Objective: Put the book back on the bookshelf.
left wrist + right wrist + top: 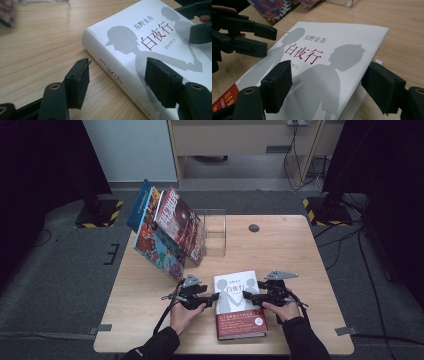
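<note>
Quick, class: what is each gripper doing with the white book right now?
Left gripper: open, jaws straddling the white book's spine edge.
Right gripper: open, jaws astride the book's opposite edge, not gripping.

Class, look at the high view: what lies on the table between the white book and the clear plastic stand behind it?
Nothing: in the high view, bare wood separates the white book from the clear plastic stand.
</note>
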Demonstrator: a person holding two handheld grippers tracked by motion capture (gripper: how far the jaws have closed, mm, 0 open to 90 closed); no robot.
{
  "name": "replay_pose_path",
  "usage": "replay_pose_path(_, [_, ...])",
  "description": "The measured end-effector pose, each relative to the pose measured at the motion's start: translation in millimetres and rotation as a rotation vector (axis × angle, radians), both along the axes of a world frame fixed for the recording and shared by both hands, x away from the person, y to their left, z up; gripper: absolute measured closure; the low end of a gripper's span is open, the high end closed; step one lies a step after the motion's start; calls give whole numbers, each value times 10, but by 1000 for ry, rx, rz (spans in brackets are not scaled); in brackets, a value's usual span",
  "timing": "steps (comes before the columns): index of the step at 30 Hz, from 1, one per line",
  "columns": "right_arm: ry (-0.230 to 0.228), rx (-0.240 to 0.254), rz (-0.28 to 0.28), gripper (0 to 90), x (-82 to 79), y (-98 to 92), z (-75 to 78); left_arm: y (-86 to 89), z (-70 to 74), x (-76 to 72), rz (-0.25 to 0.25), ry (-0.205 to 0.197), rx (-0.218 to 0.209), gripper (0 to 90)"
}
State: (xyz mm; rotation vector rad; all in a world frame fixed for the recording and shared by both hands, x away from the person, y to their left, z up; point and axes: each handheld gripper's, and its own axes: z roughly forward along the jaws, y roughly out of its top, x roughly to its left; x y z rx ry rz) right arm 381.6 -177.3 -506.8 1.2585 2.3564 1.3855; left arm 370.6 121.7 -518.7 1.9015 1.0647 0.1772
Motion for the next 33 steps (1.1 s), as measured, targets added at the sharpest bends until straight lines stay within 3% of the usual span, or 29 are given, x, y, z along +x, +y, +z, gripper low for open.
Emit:
replay_pose_path(2, [-2,-4,-3,246,11,29,3,6,-2,4,-3,2,-1,356])
replay_pose_path(8, [16,51,24,299,33,80,51,20,-10,11,-5,8,-11,351])
replay_pose_path(12, [50,50,30,309,57,111,17,18,-13,13,-5,10,-15,350])
replay_pose_path(14, [61,65,24,345,68,105,21,20,-15,15,-4,10,-16,346])
replay_pose_path(18, [126,114,44,448,88,96,37,22,-18,19,-4,16,-25,345])
replay_pose_path(33, [171,112,82,488,85,88,74,33,-28,24,-6,18,-29,341])
